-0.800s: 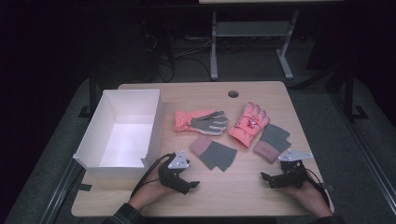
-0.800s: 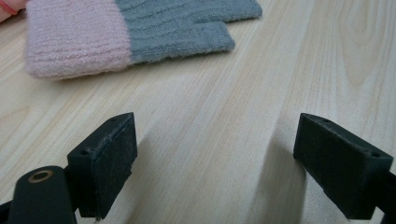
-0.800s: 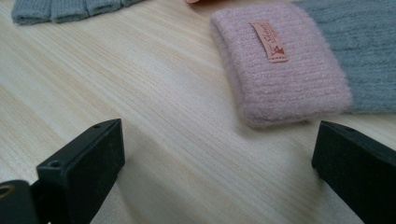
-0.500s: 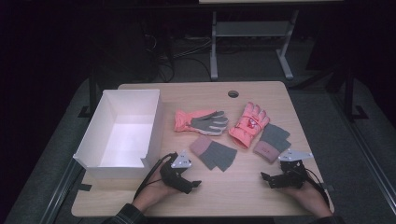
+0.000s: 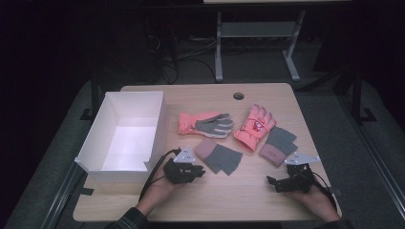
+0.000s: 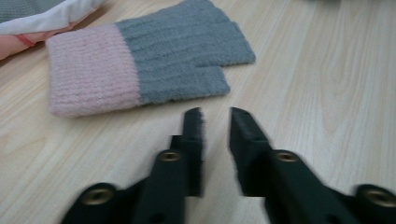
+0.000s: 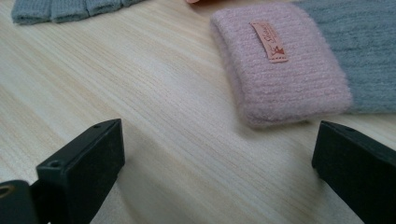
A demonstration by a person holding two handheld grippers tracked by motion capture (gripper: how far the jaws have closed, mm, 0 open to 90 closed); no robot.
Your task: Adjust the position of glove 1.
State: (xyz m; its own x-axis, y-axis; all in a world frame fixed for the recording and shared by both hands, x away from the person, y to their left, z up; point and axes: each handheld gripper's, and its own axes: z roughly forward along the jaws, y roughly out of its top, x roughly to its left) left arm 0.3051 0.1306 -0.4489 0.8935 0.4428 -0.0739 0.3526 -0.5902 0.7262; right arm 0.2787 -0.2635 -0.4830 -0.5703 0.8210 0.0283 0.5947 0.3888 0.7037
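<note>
Two knit mittens, grey with pink cuffs, lie flat on the wooden table [image 5: 239, 200]. My left gripper [image 5: 193, 171] sits just short of the left mitten [image 5: 219, 155]; in the left gripper view its jaws [image 6: 215, 114] stand a narrow gap apart with nothing between them, a little before the mitten [image 6: 140, 70]. My right gripper [image 5: 279, 183] rests near the front right edge, wide open [image 7: 219, 135] and holding nothing. Its jaws face the pink, labelled cuff of the right mitten [image 7: 280, 65], which lies near the table's right side [image 5: 279, 145].
A white open box [image 5: 93, 136] stands at the left. Two orange ski gloves lie mid-table, one palm up with a grey palm [image 5: 205, 124], the other back up [image 5: 254, 126]. A cable hole [image 5: 238, 96] is at the far edge.
My left gripper has edged slightly forward toward the left mitten. The right gripper and everything on the table have stayed put.
</note>
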